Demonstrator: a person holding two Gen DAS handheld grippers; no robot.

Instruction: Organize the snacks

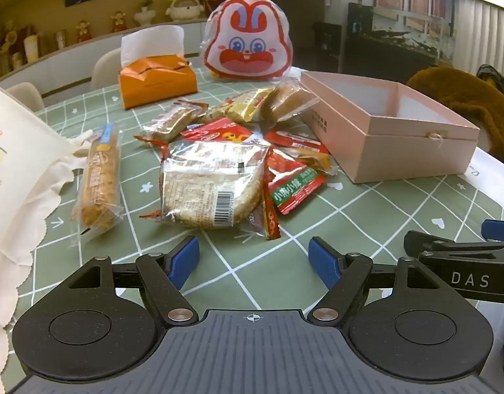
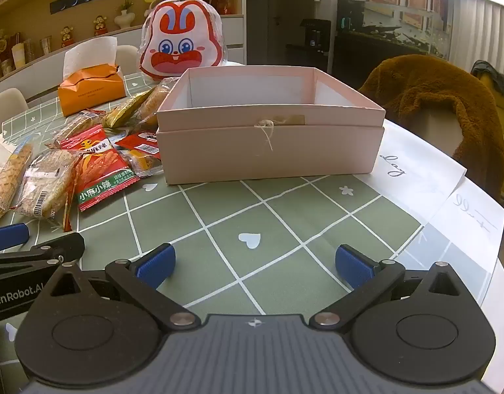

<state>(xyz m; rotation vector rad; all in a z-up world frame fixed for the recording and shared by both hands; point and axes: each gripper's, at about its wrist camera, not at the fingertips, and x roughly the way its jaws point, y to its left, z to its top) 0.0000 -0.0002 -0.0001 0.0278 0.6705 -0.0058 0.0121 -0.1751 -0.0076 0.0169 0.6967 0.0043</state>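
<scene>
On the table, green grid cloth, a snack pile sits left of the pink box; nearest packs just beside the box wall. Box is open-topped, nothing visible inside from the right wrist view. Pile includes a clear-wrapped rice cracker pack with barcode, a red spicy-strip pack with green label and a long wafer stick pack off to the left, apart from the heap. Behind the pile: rabbit-face bag upright, orange tissue box. Left hand-held gripper: jaws fully apart, nothing between them, over bare cloth just short of the cracker pack. Right hand-held gripper: jaws fully apart, holding nothing, over cloth in front of the box. Brown fleece draped on a chair behind.
</scene>
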